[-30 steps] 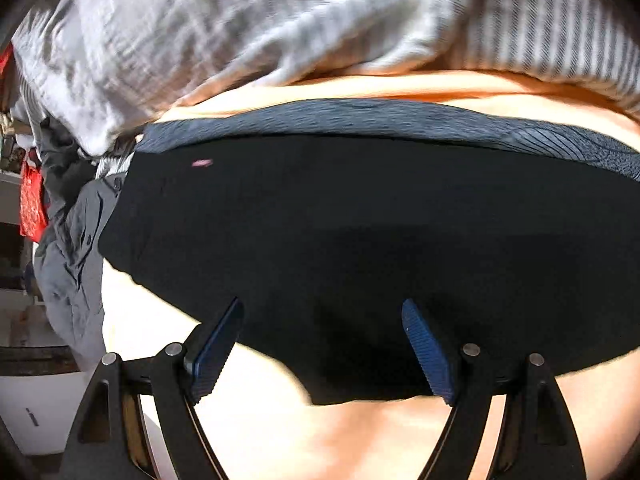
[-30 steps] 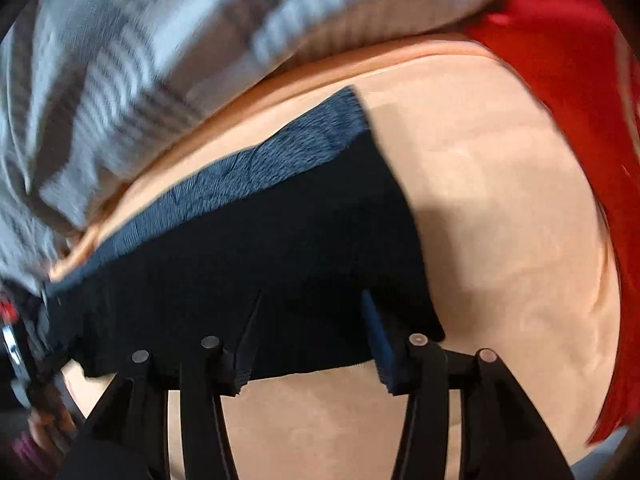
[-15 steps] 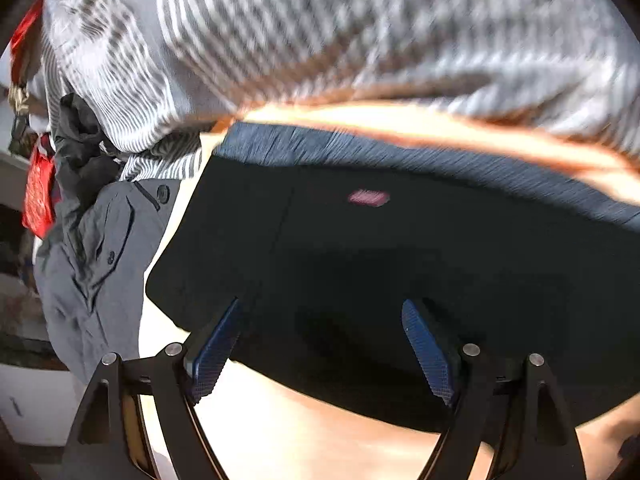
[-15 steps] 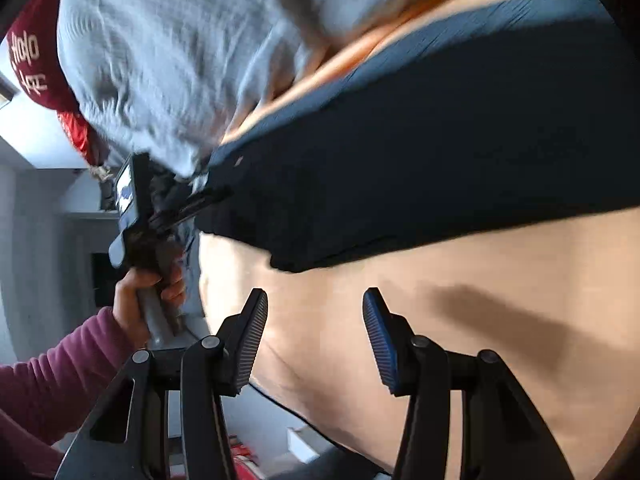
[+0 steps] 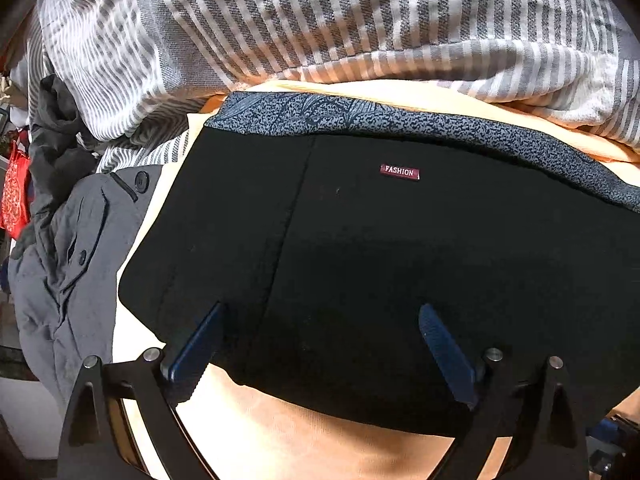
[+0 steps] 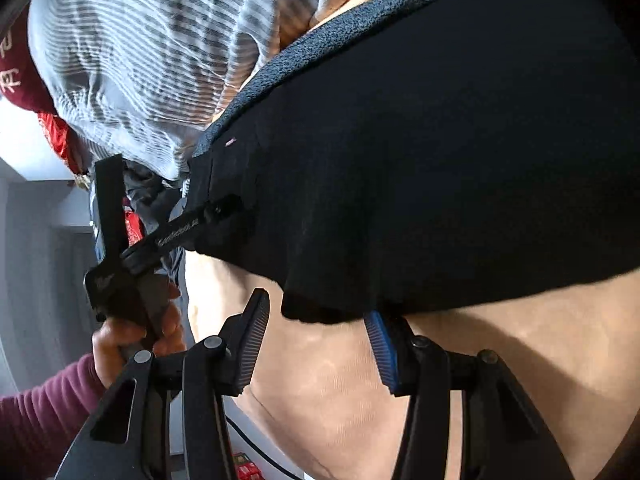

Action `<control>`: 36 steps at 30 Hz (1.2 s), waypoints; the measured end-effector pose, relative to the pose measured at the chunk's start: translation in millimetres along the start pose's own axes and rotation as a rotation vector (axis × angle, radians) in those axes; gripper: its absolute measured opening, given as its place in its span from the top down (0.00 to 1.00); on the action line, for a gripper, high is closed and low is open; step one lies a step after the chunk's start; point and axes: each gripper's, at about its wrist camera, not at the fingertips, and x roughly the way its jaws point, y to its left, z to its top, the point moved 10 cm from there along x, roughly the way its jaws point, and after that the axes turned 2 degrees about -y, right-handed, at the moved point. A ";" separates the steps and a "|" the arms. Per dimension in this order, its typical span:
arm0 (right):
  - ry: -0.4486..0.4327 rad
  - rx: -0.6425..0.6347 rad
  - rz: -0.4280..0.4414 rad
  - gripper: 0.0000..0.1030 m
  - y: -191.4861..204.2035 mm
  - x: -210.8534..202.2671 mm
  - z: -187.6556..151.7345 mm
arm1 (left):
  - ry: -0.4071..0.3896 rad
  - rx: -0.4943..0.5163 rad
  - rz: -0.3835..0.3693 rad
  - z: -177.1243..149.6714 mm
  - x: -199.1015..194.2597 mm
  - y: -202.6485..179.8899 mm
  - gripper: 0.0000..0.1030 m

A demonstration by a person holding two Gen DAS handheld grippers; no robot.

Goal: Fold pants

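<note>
Black pants (image 5: 380, 264) with a blue patterned waistband (image 5: 400, 124) and a small red "FASHION" label (image 5: 399, 172) lie folded on a peach sheet (image 5: 304, 436). My left gripper (image 5: 320, 344) is open, its blue pads low over the pants' near edge. My right gripper (image 6: 316, 344) is open at a near corner of the pants (image 6: 440, 168); the cloth edge hangs just above its pads. The right wrist view also shows the left gripper (image 6: 208, 216) at the pants' far corner, held by a hand.
A grey-and-white striped blanket (image 5: 320, 24) is heaped behind the pants. A grey buttoned garment (image 5: 68, 256) and dark clothes (image 5: 56, 148) lie at the left. Red items (image 5: 14, 196) sit at the far left edge. The bed edge (image 6: 224, 392) drops off near my right gripper.
My left gripper moved closer over the pants' left end. My right gripper swung left along the near edge to the near left corner, and the left gripper came into its view.
</note>
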 end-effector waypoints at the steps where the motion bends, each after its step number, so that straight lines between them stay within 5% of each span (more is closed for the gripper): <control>1: 0.008 0.011 0.003 0.67 0.4 2.9 0.5 | -0.001 0.000 0.000 -0.1 -0.1 -0.4 0.05; 3: 0.037 0.058 0.049 0.92 4.5 9.9 -0.9 | 0.002 -0.001 -0.004 0.0 0.4 -0.6 0.05; 4: 0.028 0.059 0.046 0.94 6.2 10.1 -0.5 | 0.003 -0.001 -0.006 -0.5 0.3 -1.1 0.05; 11: 0.106 0.051 0.011 0.97 7.8 -5.1 -27.4 | 0.011 -0.005 -0.008 0.5 1.8 0.1 0.05; 15: 0.008 0.004 -0.084 0.95 7.2 -32.2 7.2 | -0.003 -0.004 0.005 -0.6 0.9 -0.9 0.05; 18: 0.054 -0.015 -0.137 0.91 -3.6 -19.8 21.1 | 0.007 -0.008 0.007 -0.9 0.1 -0.7 0.05; 20: 0.119 0.041 -0.180 0.96 -29.4 -9.0 13.3 | 0.021 -0.006 0.009 -0.8 -2.2 -1.4 0.05; 22: 0.108 0.170 -0.118 0.98 -44.8 -21.7 5.8 | 0.025 0.007 0.029 0.5 -6.7 -2.0 0.05; 26: 0.074 0.126 -0.146 0.85 -48.9 -66.0 -6.6 | 0.025 0.050 0.040 3.1 -23.3 -20.2 0.05; 30: 0.013 0.138 -0.170 0.48 -60.7 -119.0 -2.2 | -0.001 0.120 -0.012 8.8 -54.0 -65.1 0.05; 36: -0.106 0.235 -0.233 0.46 -102.2 -193.6 20.7 | 0.010 0.276 -0.123 4.7 -87.3 -168.9 0.05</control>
